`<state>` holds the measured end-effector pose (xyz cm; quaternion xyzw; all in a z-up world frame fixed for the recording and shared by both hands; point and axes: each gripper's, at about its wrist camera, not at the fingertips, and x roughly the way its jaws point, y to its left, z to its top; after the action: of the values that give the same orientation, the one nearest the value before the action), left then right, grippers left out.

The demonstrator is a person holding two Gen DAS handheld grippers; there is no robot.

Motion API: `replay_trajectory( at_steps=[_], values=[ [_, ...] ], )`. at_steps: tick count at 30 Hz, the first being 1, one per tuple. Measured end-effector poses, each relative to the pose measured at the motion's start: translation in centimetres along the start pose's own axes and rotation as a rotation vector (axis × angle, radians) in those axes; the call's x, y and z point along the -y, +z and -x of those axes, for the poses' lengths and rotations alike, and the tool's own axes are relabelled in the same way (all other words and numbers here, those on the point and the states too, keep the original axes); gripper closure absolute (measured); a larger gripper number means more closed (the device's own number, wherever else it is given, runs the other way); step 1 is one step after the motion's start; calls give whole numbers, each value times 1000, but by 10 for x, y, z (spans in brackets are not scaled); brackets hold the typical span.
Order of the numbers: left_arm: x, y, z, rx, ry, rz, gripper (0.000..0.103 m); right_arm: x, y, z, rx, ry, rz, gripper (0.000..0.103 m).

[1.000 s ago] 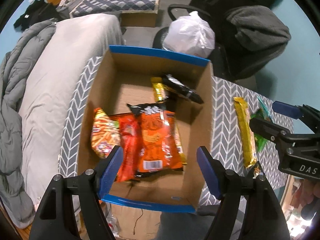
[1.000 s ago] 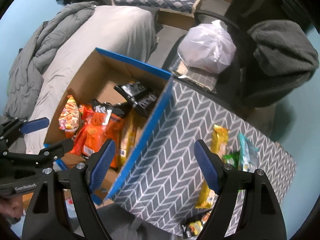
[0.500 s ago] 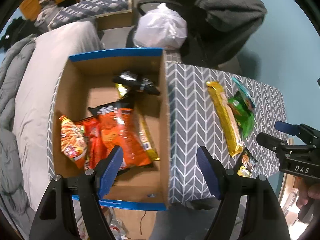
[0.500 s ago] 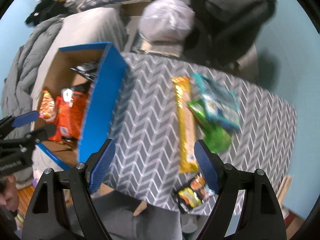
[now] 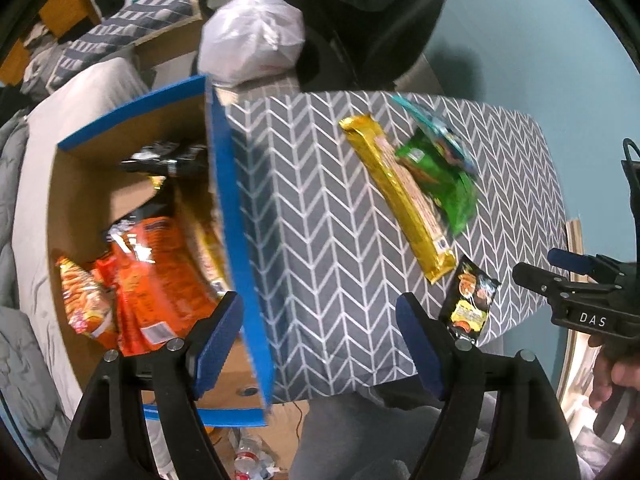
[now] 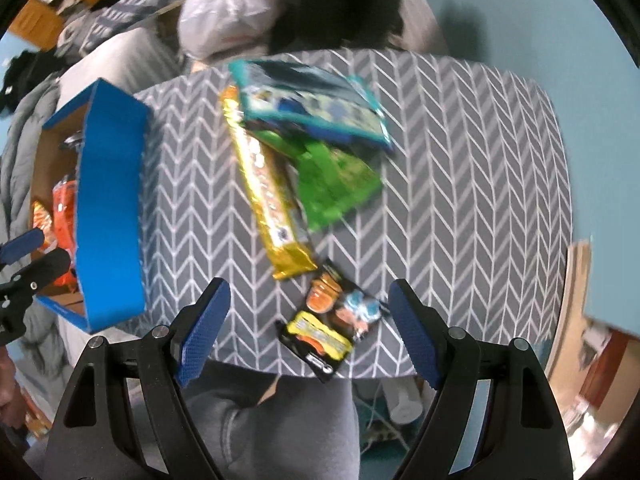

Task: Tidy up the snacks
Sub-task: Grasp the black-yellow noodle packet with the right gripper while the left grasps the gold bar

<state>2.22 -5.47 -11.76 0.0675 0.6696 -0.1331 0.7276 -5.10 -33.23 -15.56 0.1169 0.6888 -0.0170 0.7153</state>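
Snacks [image 6: 276,192] in gold, green, teal, black wrappers

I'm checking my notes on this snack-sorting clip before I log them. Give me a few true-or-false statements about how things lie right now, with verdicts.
1. Both grippers are open and hold nothing. True: the left gripper and the right gripper each show wide-apart pads with nothing between them.
2. The long gold bar lies inside the cardboard box. False: it lies on the patterned table, outside the box.
3. The small black packet sits near the table's front edge. True.
4. The green bag lies on top of the teal packet. False: the teal packet overlaps the green bag.
5. The box is empty. False: orange chip bags lie inside.
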Motion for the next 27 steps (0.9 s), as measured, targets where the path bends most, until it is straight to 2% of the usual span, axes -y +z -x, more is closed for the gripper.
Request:
replay_trajectory(
  at_steps=[7,16,27],
  values=[
    [25,-2,-25,-58,-9,-44,23,27,-19,-27,-46,-2,-129,22],
    [34,-8,-68,-128,-10,18,23,49,-39,-80,-127,58,-307,22],
    [43,-25,-101,-169,68,6,23,37,-41,-121,-166,38,-323,22]
  ],
)
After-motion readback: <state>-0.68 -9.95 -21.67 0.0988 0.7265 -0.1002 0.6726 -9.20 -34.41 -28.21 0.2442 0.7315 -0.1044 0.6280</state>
